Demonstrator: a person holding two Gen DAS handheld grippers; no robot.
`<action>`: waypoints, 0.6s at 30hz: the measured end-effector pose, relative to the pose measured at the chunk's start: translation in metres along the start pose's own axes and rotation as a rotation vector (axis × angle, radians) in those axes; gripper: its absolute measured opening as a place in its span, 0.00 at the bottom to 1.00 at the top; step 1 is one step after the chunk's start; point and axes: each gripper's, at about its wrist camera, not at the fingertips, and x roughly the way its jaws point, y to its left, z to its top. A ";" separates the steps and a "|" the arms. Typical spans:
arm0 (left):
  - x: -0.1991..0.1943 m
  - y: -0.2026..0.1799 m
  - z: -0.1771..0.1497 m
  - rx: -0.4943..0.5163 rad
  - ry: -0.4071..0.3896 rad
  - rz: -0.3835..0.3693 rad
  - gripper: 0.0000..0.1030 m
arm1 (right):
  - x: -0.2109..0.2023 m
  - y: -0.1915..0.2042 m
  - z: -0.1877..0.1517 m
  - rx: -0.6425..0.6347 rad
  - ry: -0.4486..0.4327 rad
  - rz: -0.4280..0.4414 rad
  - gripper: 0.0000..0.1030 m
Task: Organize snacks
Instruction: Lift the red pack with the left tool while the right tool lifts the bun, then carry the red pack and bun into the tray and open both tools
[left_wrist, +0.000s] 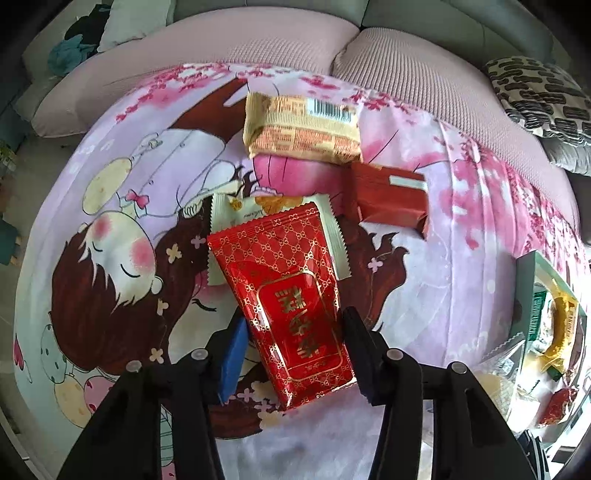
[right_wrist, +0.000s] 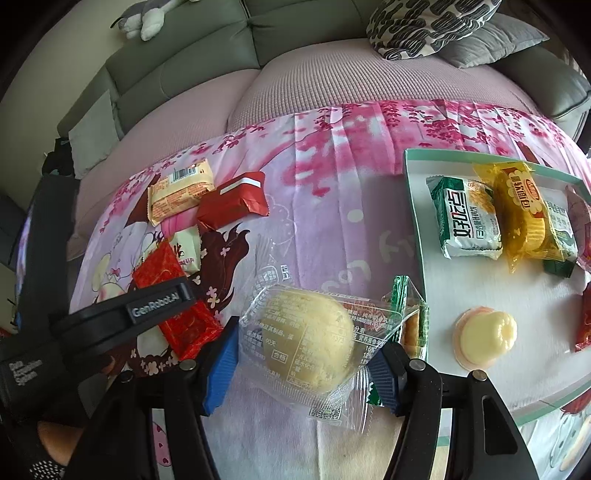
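Left gripper (left_wrist: 291, 332) pointed forward low over the blanket (left_wrist: 424, 266), jaws wide, straddling the red patterned packet (left_wrist: 288, 295), not pinching. Right gripper (right_wrist: 303, 354) spread around the clear-wrapped cake (right_wrist: 310, 336), contact unclear, just left of the tray (right_wrist: 417, 236).

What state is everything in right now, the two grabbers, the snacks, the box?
left gripper: open around the red packet, not clamped.
right gripper: open around the clear-wrapped cake.
red packet: sealed, lying partly on a cream packet.
tray: holds several wrapped snacks.
yellow packet: sealed, barcode side up.
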 end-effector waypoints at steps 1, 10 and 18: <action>-0.003 0.000 -0.001 0.001 -0.006 -0.002 0.51 | -0.001 0.000 0.000 0.003 -0.001 0.002 0.65; -0.035 0.002 -0.001 0.003 -0.082 -0.038 0.50 | -0.021 -0.005 0.001 0.039 -0.033 0.042 0.65; -0.062 -0.019 -0.001 0.046 -0.141 -0.101 0.50 | -0.044 -0.022 0.006 0.091 -0.086 0.061 0.65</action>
